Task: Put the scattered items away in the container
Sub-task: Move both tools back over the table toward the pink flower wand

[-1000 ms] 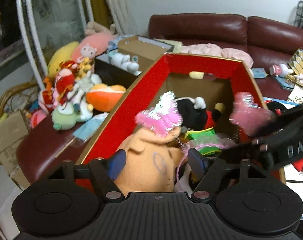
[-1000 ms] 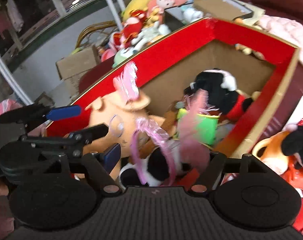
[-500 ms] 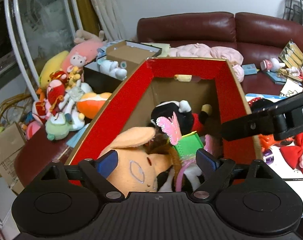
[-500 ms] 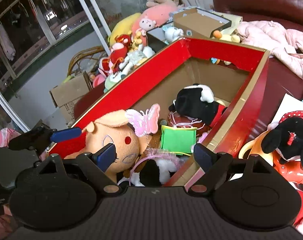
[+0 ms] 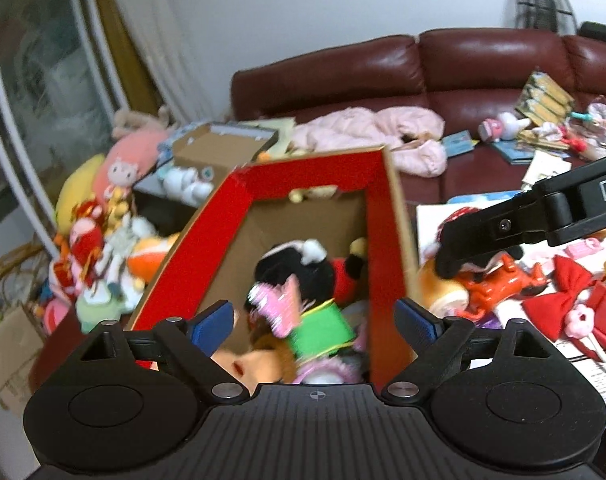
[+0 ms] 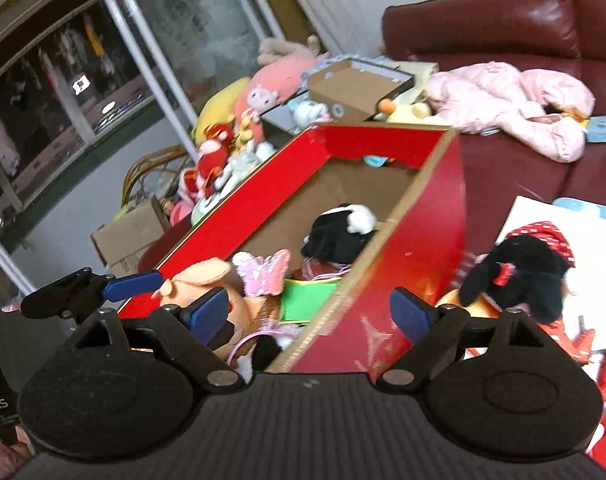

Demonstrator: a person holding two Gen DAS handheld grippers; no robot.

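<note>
A red cardboard box holds a black plush, an orange plush, a pink butterfly wand and a green item. My left gripper is open and empty above the box's near end. My right gripper is open and empty over the box's right wall. A black mouse plush with a red dotted bow lies outside to the right, beside the right gripper's finger.
A red bow and small toys lie on white paper to the right. A plush pile and a brown box sit left of the red box. A maroon sofa with pink clothing is behind.
Both grippers have pulled back and up from the box and swung right. The pink wand and plush toys now lie loose in the box. The right gripper now sits over the right wall.
</note>
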